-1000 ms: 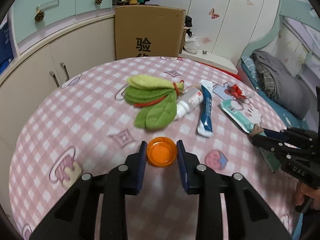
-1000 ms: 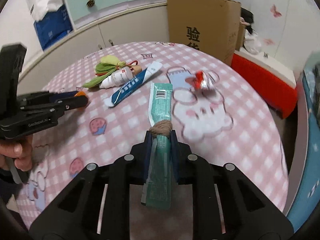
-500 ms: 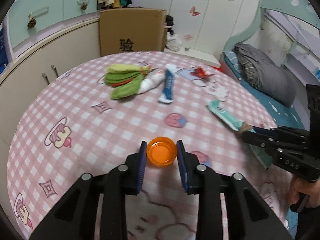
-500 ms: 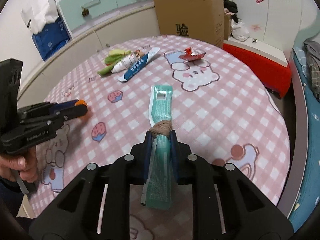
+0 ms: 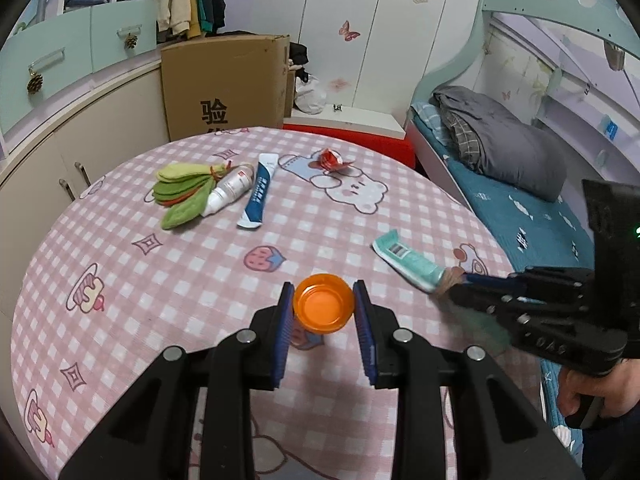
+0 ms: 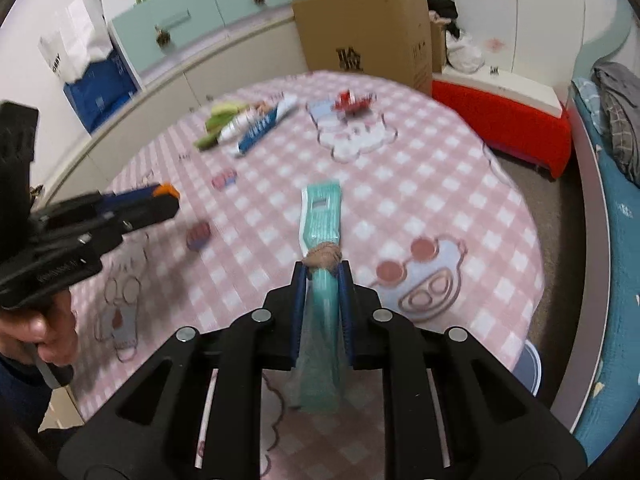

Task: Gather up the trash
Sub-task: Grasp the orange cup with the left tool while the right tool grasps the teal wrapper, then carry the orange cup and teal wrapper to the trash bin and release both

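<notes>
— What have your left jaws got?

— My left gripper (image 5: 323, 309) pinches a small round orange plastic cap (image 5: 323, 308) by its sides, the hollow facing the camera, held above the pink checked tabletop (image 5: 120, 264).

— And the right?

— My right gripper (image 6: 322, 280) grips a flattened teal tube (image 6: 322, 216) with a knot of brown twine (image 6: 323, 257) round it just ahead of my pads. The jaws have just been easing apart a little, yet the tube sits between them, its printed end jutting out over the cloth.

— What lies on the tabletop?

— At the far side, a bundle of green cloth leaves (image 5: 182, 192), a white bottle (image 5: 228, 194) touching it, a blue-and-white tube (image 5: 260, 190) just beside that, and a crumpled red wrapper (image 5: 332, 159) apart, to the right. A brown cardboard box (image 5: 228, 88) stands behind the tabletop.
</notes>
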`<state>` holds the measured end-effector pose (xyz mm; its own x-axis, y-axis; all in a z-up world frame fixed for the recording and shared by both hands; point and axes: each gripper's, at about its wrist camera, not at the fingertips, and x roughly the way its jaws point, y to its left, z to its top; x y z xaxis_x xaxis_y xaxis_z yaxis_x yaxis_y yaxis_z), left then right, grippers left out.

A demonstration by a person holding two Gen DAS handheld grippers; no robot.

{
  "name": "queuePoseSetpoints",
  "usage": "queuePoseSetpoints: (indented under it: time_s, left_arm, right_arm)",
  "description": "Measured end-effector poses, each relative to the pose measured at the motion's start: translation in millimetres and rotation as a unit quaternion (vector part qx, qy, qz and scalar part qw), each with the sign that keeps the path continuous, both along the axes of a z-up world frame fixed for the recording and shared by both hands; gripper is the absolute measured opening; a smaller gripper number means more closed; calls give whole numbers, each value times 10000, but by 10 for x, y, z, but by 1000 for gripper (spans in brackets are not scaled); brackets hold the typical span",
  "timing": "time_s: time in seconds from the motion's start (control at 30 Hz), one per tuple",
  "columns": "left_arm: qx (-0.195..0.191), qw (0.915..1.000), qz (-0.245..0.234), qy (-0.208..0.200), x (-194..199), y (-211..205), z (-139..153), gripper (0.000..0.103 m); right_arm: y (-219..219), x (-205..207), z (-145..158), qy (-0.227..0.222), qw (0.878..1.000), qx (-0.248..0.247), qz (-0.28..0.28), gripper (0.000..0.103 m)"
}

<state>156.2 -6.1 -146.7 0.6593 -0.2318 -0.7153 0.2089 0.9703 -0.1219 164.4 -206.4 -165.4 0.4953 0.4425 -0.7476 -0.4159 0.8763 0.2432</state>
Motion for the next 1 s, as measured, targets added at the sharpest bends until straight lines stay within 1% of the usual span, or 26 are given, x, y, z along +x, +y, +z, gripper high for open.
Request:
queuePoseSetpoints:
  time_s: [0.07,0.1,0.13,0.23,0.27,0.3,0.33,0.37,0.4,0.53,0.57,0.7,0.77,0.87,1.0]
  left_arm:
    - [12,10000,-14,17,-13,-6,-12,29]
    - [24,10000,-19,28,-17,-12,-18,29]
    - [32,10000,-18,35,-19,-11,-18,29]
    - [33,10000,-13,53,-22,-24,-18,29]
    - [31,10000,-11,54,-24,-35,-14,29]
    - [35,10000,-15,50,-24,-44,-10,29]
    - [40,10000,-23,44,-23,-57,-2,29]
    - [46,10000,-29,38,-24,-67,2,29]
    - [53,10000,-36,34,-19,-82,9,29]
    - [61,9999,-99,14,11,-192,38,29]
    - [60,9999,-142,8,22,-249,49,29]
    - [88,9993,-348,-41,39,-475,91,29]
    - [70,9987,-499,-81,49,-638,131,29]
    - [27,9970,-760,-136,72,-903,194,29]
    - [-35,9921,-1232,-213,91,-1380,285,29]
  right_arm:
    - [7,0,-25,-12,10000,40,13,45]
    - [37,0,-21,-68,10000,-15,10,60]
    - [74,4,-11,-140,9998,-114,18,61]
    - [208,66,-38,-231,9987,-453,94,60]
    - [238,82,-62,-254,9980,-564,104,54]
    - [282,82,-94,-355,9962,-793,101,39]
    - [295,77,-95,-434,9950,-900,72,25]
    - [263,84,-86,-372,9961,-800,52,22]
    - [228,90,-78,-323,9974,-647,57,22]
    - [9,28,11,-439,9989,-162,-100,22]
    - [-102,9,51,-465,9987,98,-162,22]
    - [-478,-49,217,-604,9951,616,-491,22]
    - [-749,-93,307,-698,9910,872,-738,22]
    - [-1163,-170,408,-818,9838,1118,-1133,22]
    - [-1745,-296,419,-866,9721,1300,-1748,22]
